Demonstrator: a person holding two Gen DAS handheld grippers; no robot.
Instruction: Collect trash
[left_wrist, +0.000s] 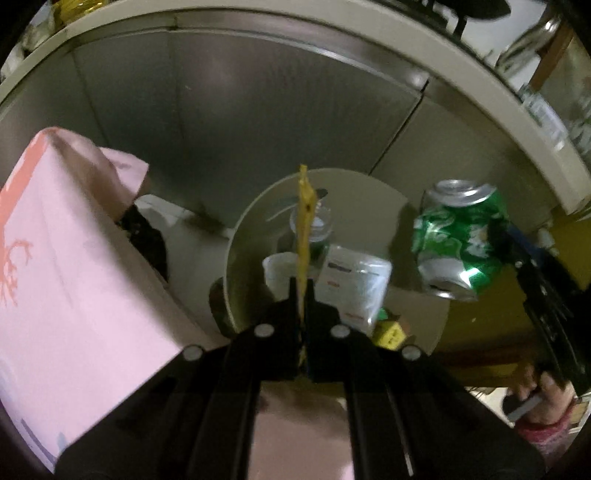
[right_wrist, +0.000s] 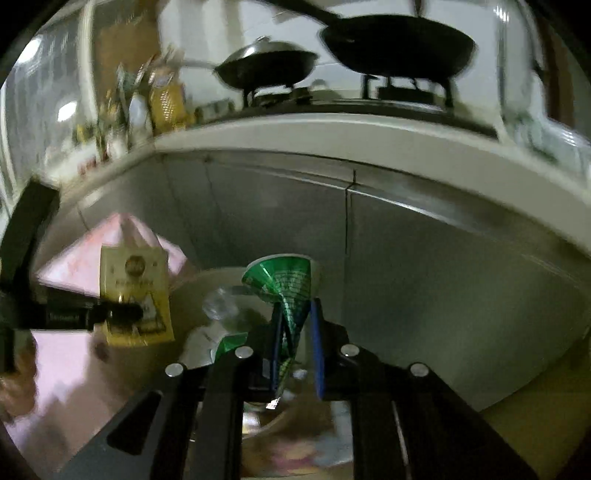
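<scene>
Left gripper (left_wrist: 302, 291) pinches a yellow packet (left_wrist: 305, 221) edge-on above the round bin's rim (left_wrist: 236, 236); right gripper (right_wrist: 297, 332) squeezes a crushed green can (left_wrist: 458, 240) just beside, pink box (left_wrist: 74, 266) crowding the left.

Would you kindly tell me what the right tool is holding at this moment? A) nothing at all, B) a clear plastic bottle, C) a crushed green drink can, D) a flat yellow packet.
C: the right tool is shut on the crushed green can, seen squeezed between its blue pads, while the flat yellow packet sits in the left tool above the round bin.
</scene>
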